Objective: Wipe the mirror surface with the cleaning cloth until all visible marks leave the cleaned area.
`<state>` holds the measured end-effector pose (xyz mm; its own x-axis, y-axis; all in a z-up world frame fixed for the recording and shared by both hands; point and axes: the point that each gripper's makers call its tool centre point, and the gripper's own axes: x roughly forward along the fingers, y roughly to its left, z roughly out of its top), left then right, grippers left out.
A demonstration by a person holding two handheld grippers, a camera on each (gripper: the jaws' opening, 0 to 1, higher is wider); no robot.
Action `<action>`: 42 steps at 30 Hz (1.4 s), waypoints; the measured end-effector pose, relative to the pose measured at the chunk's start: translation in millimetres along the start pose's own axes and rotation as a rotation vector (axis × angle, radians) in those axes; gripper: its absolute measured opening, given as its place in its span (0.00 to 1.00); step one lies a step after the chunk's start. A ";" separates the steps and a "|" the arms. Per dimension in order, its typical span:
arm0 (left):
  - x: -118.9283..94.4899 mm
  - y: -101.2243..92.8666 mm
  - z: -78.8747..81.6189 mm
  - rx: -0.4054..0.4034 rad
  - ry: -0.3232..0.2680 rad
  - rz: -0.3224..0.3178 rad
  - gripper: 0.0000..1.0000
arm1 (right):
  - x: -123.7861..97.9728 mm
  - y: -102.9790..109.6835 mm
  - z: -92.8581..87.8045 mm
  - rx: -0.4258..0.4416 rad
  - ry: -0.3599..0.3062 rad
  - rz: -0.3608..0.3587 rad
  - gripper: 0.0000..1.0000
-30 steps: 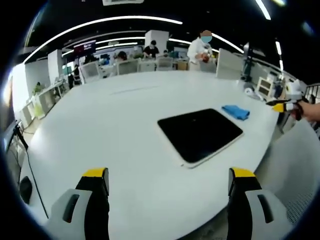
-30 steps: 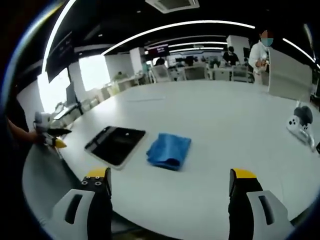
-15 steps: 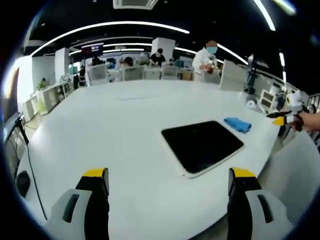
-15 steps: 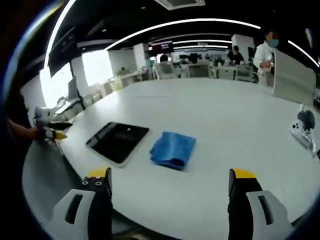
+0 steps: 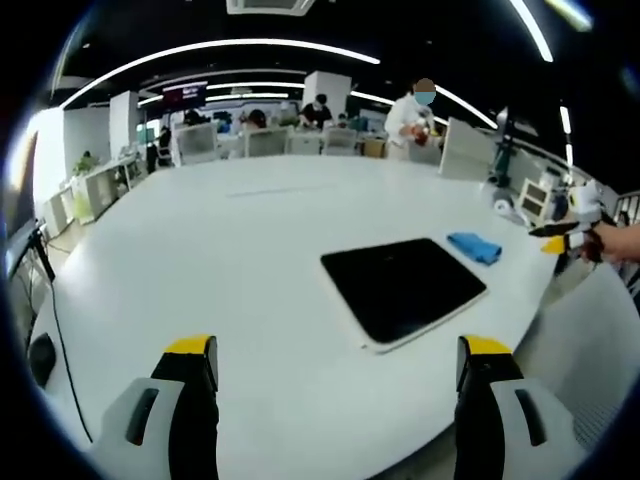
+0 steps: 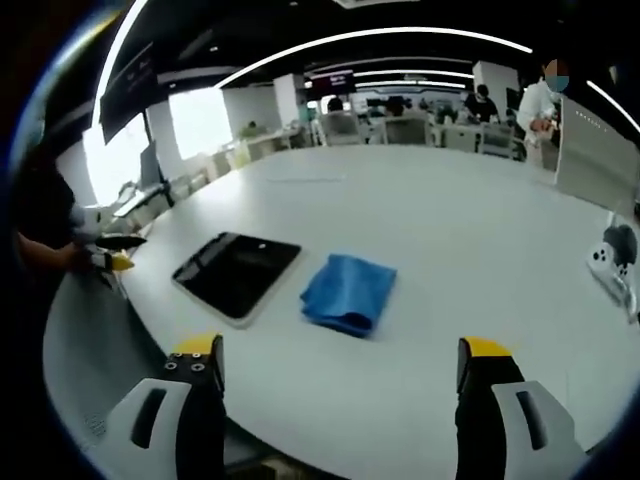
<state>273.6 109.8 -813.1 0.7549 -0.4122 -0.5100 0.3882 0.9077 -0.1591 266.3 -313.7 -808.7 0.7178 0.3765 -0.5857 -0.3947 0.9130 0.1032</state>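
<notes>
Mirror (image 5: 403, 283) flat on table (image 5: 200, 250), ahead of left gripper (image 5: 335, 390), jaws wide. Blue cloth (image 6: 348, 292) ahead of right gripper (image 6: 340, 390), jaws wide, empty.

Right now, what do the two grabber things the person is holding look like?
Each gripper has two chunky jaws, pale grey with a dark slot on the outside, black on the inner faces, and bright yellow caps at the tips. The left gripper and the right gripper look the same. Seen from the side, the right gripper is white with slim black and yellow jaws. A dark sleeve shows behind the left one.
</notes>
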 end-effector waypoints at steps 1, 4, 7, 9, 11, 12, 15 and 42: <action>-0.4 0.8 0.2 -0.039 -0.006 0.003 1.00 | 0.3 -0.6 -0.1 0.004 0.003 0.001 0.96; -1.2 1.0 0.7 -0.003 -0.006 0.004 1.00 | -1.4 0.8 2.5 0.007 0.018 -0.003 0.97; -0.3 -1.7 0.9 0.023 -0.005 -0.003 1.00 | -3.7 -0.3 11.9 0.005 -0.003 -0.005 0.97; 0.3 -1.7 -1.0 0.017 0.002 -0.008 1.00 | -3.8 -2.3 14.8 0.018 0.000 -0.008 0.97; 1.0 -5.0 -1.9 0.044 0.012 -0.019 1.00 | -4.9 -3.2 17.1 0.041 0.002 -0.005 0.97; 1.4 -5.8 -3.4 0.064 0.024 -0.020 1.00 | -4.6 -4.7 18.8 0.050 -0.001 -0.005 0.97; 2.3 -3.1 -5.2 0.076 0.032 -0.014 1.00 | -8.0 -14.1 24.1 0.074 0.021 -0.067 0.97; 2.5 -2.1 -13.4 0.090 0.072 -0.011 1.00 | 61.5 1.1 92.7 0.122 0.038 -0.101 0.80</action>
<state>267.7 107.9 -825.4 0.7116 -0.4123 -0.5689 0.4442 0.8913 -0.0904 363.2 -274.9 -770.1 0.7274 0.2776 -0.6276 -0.2470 0.9592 0.1379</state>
